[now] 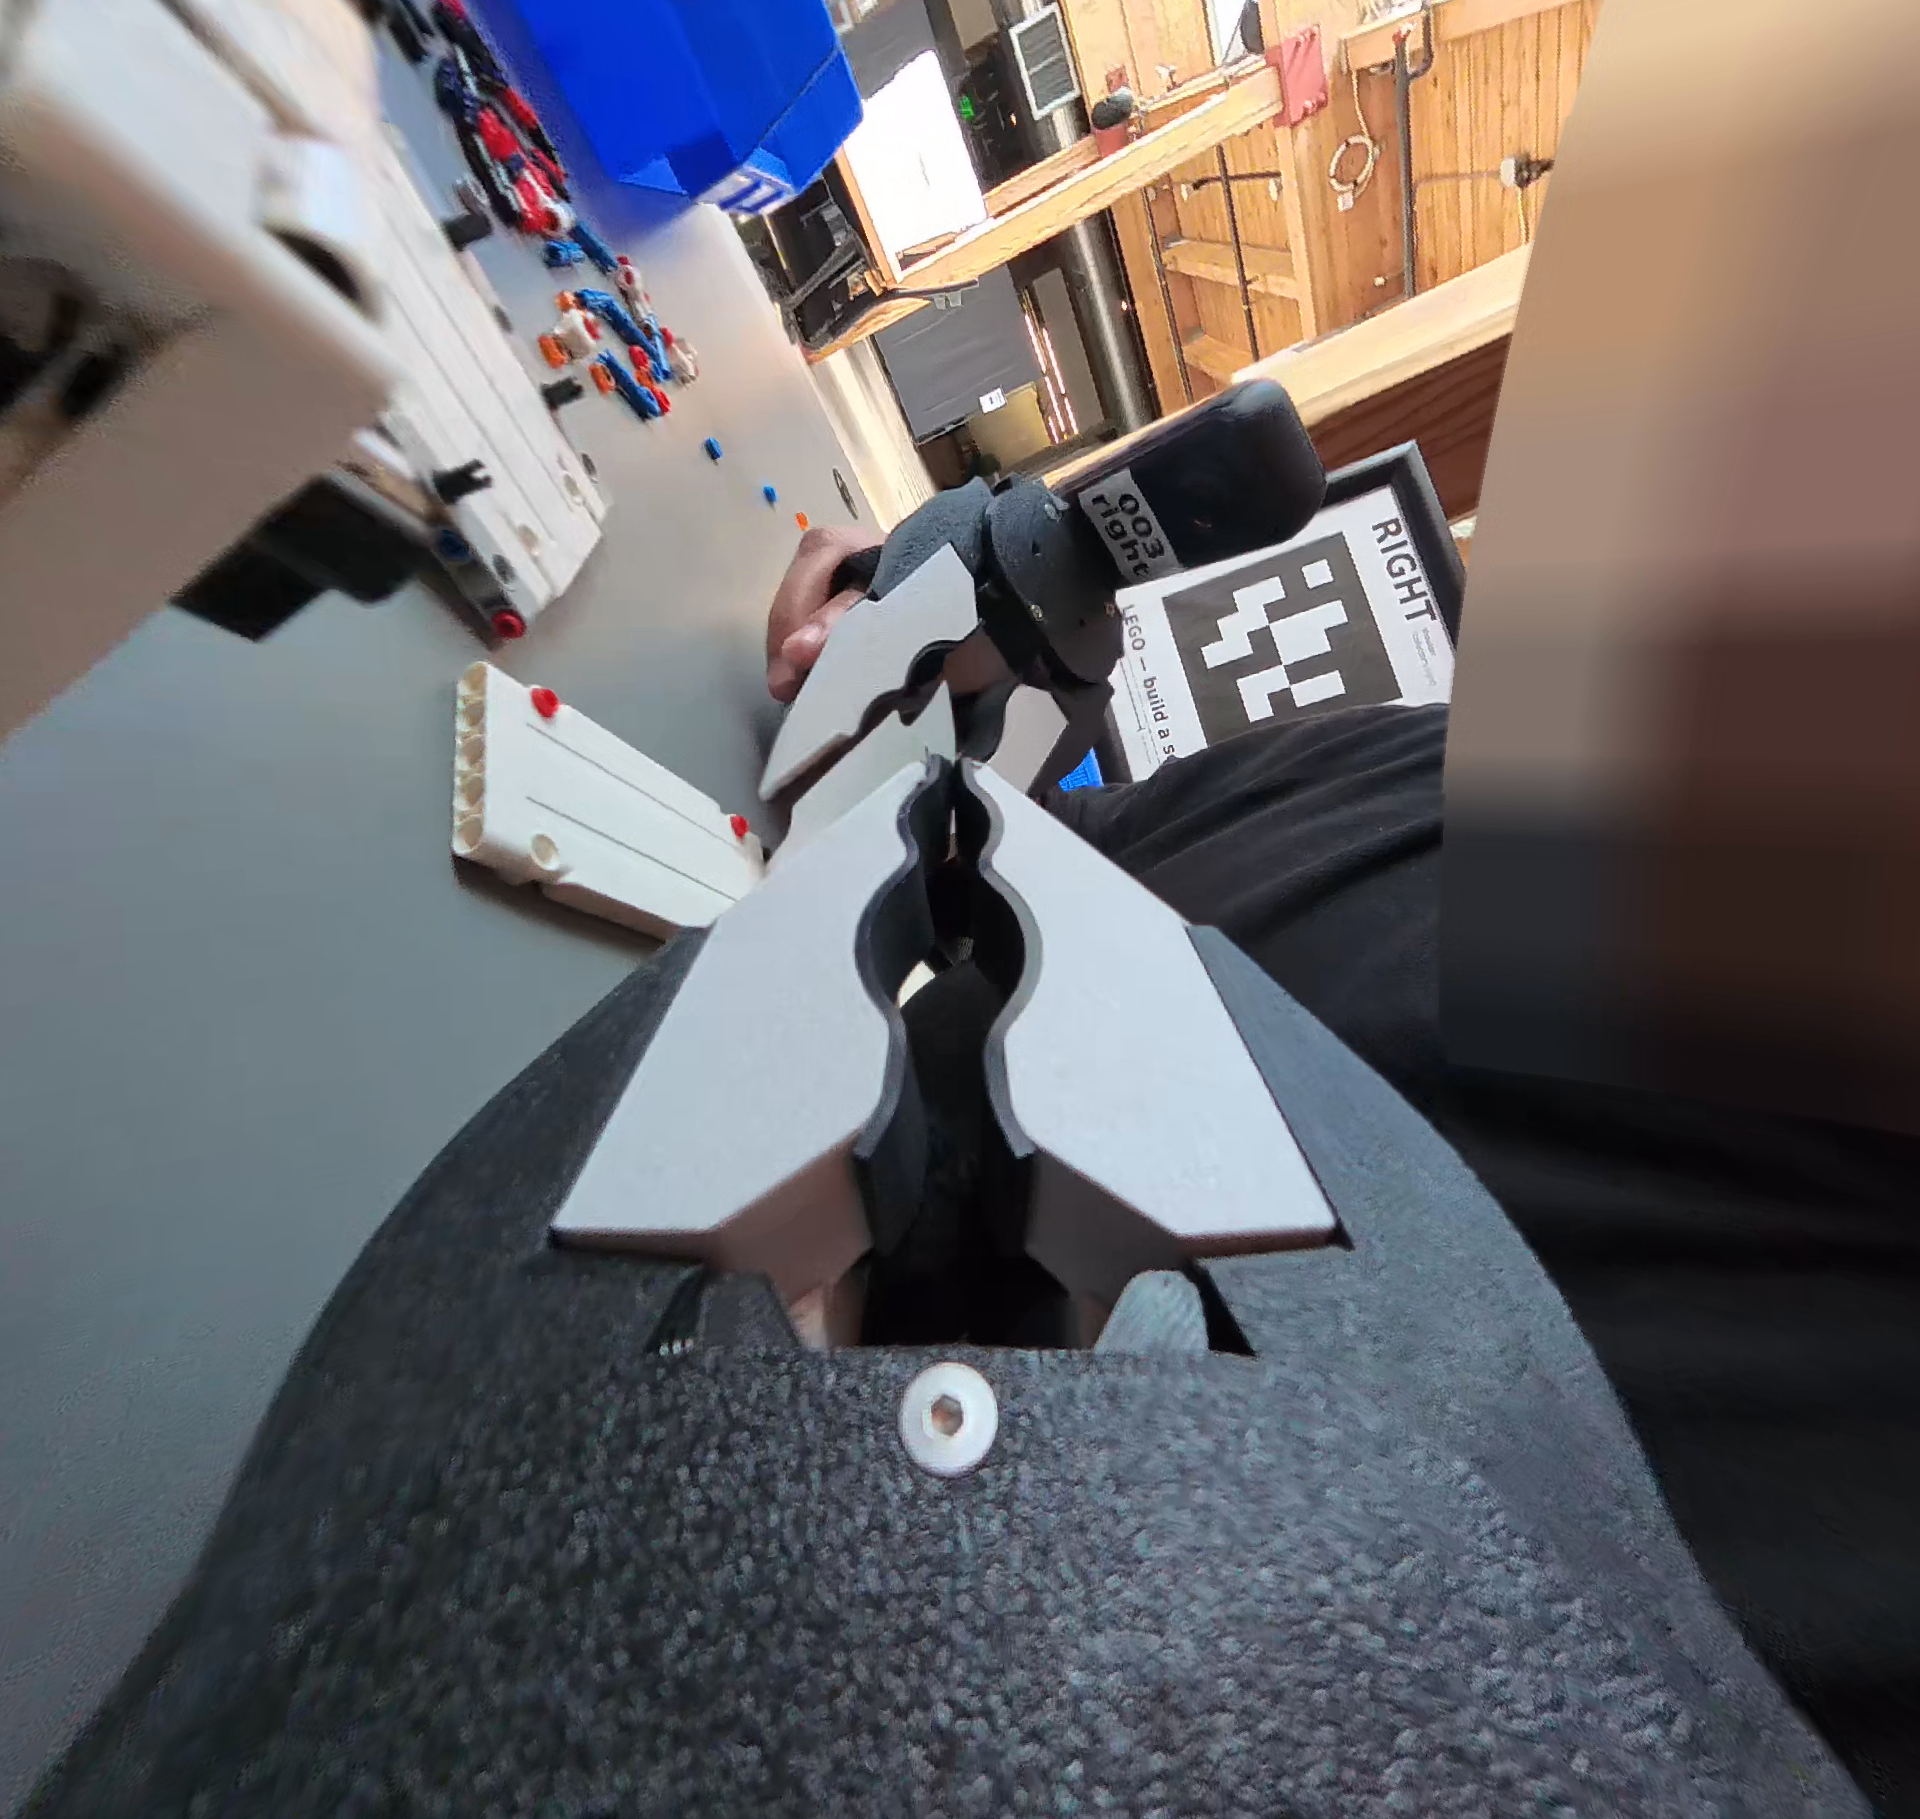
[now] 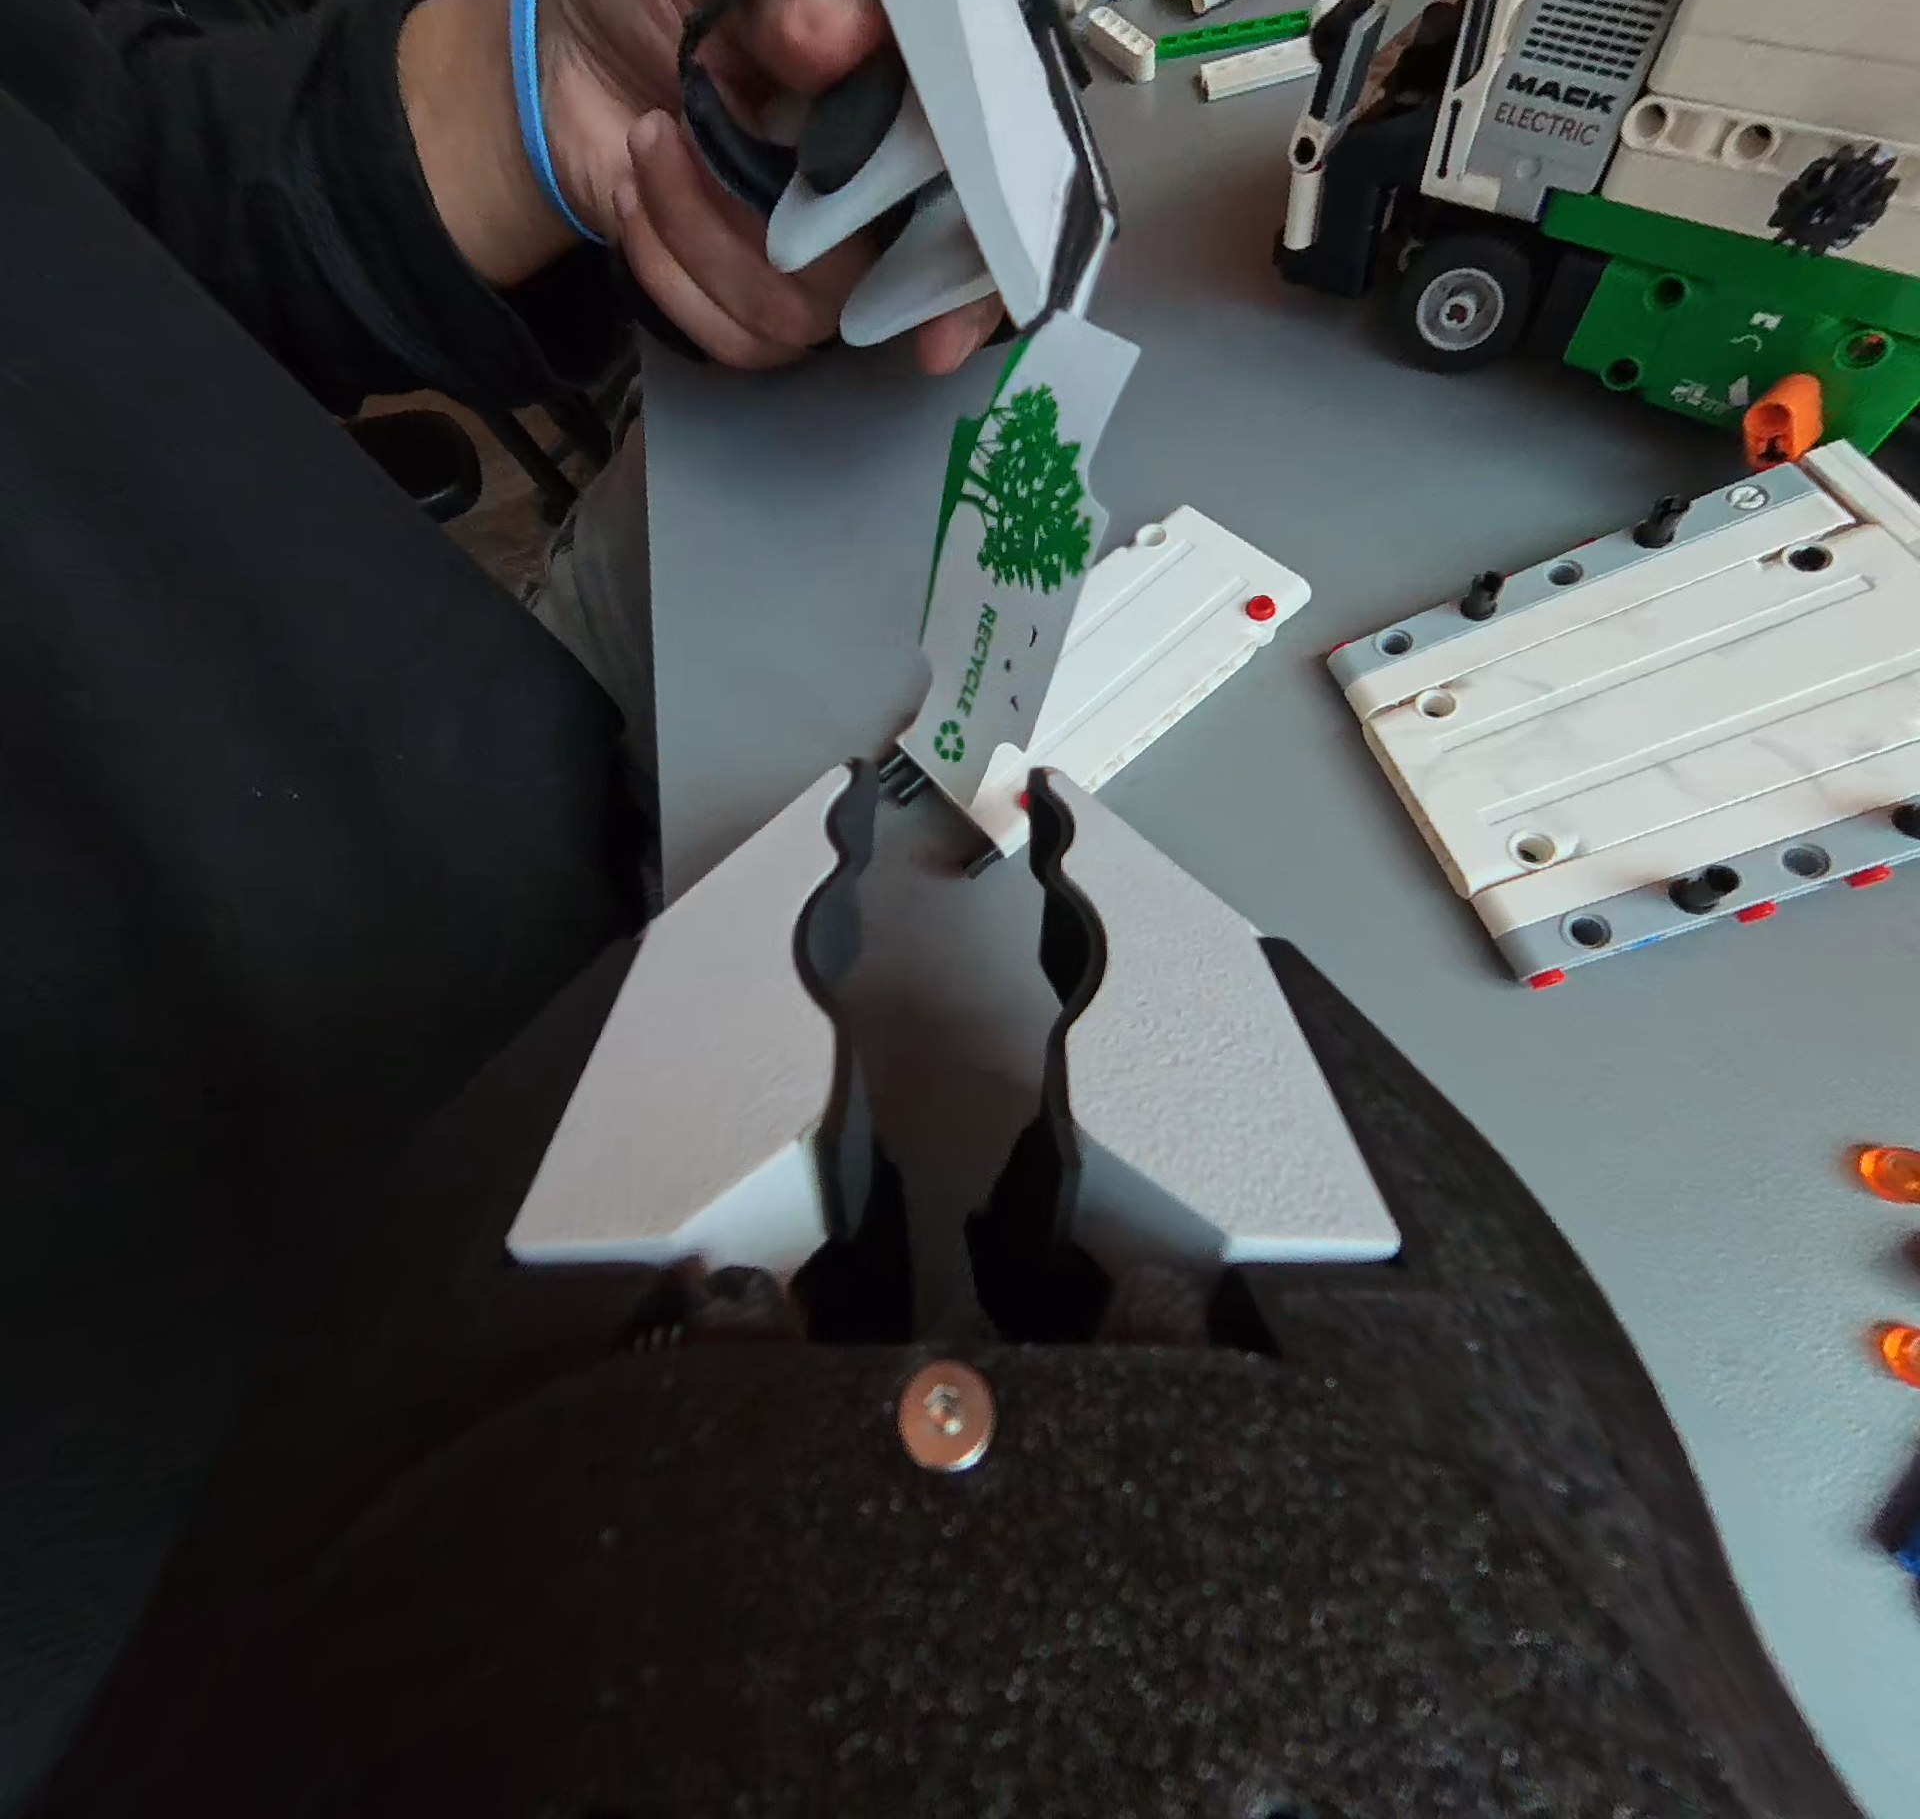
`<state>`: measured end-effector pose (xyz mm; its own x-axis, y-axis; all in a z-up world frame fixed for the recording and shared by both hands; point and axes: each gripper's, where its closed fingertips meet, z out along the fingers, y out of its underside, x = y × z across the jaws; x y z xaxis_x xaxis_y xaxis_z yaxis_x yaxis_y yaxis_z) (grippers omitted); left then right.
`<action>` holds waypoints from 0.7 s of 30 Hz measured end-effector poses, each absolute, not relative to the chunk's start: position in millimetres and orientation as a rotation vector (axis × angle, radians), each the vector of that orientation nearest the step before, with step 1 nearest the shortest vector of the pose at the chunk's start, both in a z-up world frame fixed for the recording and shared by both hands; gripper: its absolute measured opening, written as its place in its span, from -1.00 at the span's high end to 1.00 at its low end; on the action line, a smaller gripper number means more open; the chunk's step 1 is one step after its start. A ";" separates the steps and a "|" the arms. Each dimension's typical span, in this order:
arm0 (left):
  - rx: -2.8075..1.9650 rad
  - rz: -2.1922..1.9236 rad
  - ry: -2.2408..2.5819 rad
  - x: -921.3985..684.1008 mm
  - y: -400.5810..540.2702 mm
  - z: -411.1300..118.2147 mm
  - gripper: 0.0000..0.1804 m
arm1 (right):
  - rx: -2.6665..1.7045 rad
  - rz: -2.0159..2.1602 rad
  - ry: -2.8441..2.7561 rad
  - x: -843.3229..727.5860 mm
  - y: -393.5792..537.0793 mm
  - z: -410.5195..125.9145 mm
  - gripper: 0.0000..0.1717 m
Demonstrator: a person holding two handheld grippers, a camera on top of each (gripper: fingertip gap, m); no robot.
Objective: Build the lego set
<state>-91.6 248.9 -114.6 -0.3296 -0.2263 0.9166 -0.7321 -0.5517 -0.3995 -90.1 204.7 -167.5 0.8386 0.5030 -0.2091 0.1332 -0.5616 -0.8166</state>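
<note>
Upper left, a blue plastic bin (image 1: 665, 34), contents hidden, is seen on the grey table (image 1: 208, 938); left gripper (image 2: 1049, 315) is clamped on a white tree-printed panel (image 2: 1023, 564), right gripper (image 2: 945, 782) is held open.

Bare grey surface (image 2: 790, 522) lies along its near edge, between the person's dark sleeve and the small white panel (image 2: 1164, 626), and the open right tongs (image 2: 945, 782) sit over that strip. The left tongs (image 2: 1049, 304) hang above it, clamped on a white tree-printed panel (image 2: 1029, 543) that slants down across the way. Farther in, a larger white and grey panel (image 2: 1621, 709) and the toy truck (image 2: 1558, 128) block the surface. Orange studs (image 2: 1886, 1172) dot the right edge.
</note>
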 end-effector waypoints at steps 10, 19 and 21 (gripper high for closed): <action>1.494 1.954 -1.376 -101.0 229.7 -107.5 1.00 | -2.177 0.194 -0.607 -99.7 224.0 -182.8 0.47; 1.449 1.993 -1.416 -104.1 221.7 -91.3 1.00 | -2.175 0.120 -0.648 -99.1 223.8 -185.4 0.48; 1.479 1.993 -1.430 -101.7 225.5 -94.0 1.00 | -2.174 0.132 -0.648 -99.6 223.3 -185.0 0.47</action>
<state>-101.7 225.5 -94.0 -0.4385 -0.3148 0.8418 -0.6966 -0.4728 -0.5397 -99.6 223.3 -185.0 0.8607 0.4931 0.1265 0.4047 -0.5120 -0.7577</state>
